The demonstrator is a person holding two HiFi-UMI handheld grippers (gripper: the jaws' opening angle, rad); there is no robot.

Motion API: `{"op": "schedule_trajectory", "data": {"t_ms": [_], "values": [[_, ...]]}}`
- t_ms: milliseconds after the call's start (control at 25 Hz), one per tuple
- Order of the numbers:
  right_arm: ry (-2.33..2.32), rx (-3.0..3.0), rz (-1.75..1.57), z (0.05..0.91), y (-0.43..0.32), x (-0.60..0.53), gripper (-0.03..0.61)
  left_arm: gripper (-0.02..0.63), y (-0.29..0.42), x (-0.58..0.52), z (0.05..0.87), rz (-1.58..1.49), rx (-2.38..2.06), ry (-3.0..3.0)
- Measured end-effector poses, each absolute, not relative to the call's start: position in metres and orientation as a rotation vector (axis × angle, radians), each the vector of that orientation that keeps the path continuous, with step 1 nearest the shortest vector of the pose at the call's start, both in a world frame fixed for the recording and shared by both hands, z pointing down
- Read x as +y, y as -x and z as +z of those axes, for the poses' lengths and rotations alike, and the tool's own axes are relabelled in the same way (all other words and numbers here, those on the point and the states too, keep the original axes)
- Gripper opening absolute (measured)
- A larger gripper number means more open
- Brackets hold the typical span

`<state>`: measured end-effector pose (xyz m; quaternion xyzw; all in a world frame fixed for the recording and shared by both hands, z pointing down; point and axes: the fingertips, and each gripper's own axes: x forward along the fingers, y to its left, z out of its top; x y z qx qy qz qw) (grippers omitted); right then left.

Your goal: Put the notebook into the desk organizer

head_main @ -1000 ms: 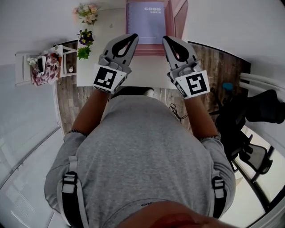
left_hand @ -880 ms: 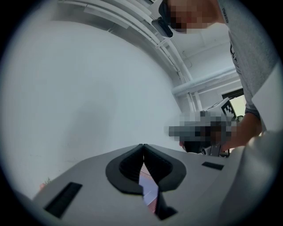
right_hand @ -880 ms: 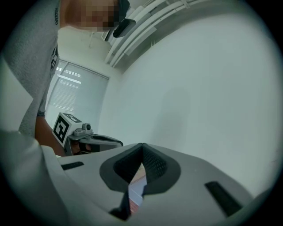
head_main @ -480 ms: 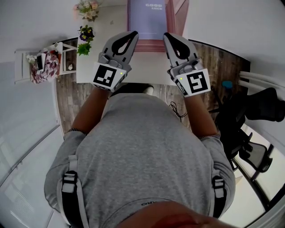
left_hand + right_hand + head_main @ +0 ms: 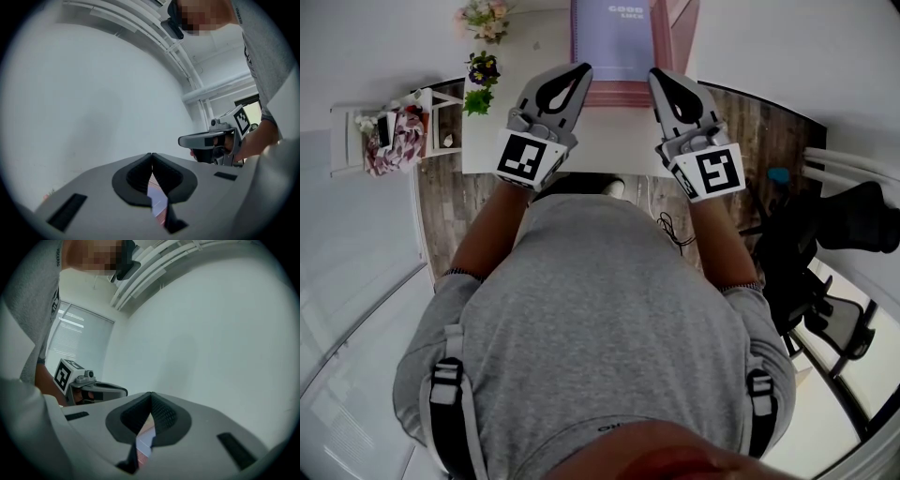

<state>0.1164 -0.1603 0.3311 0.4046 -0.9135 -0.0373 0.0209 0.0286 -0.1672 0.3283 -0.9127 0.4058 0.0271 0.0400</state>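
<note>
Notebook [image 5: 614, 37] ahead, between left gripper [image 5: 580, 68], right gripper [image 5: 655, 73]

Your right gripper [image 5: 151, 398]: jaws closed tip to tip, nothing between the pads.
Gap below the tips: a narrow lilac and pink strip [image 5: 143, 442], too small to identify.
Your left gripper [image 5: 117, 391]: at the left, marker cube [image 5: 65, 373] facing you.
Behind: white wall [image 5: 211, 333], window blinds [image 5: 79, 348], your grey sleeve [image 5: 28, 310].
</note>
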Motion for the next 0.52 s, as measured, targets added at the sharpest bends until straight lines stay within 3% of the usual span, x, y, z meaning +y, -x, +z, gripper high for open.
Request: {"op": "schedule_trajectory", "data": {"t_ms": [520], "values": [[-1.233,-2.811,-0.121,0.3388,-0.1113,-0.1545,0.008,0.02,-0.0209,-0.1626,0.3335,0.08,1.257,2.805]]}}
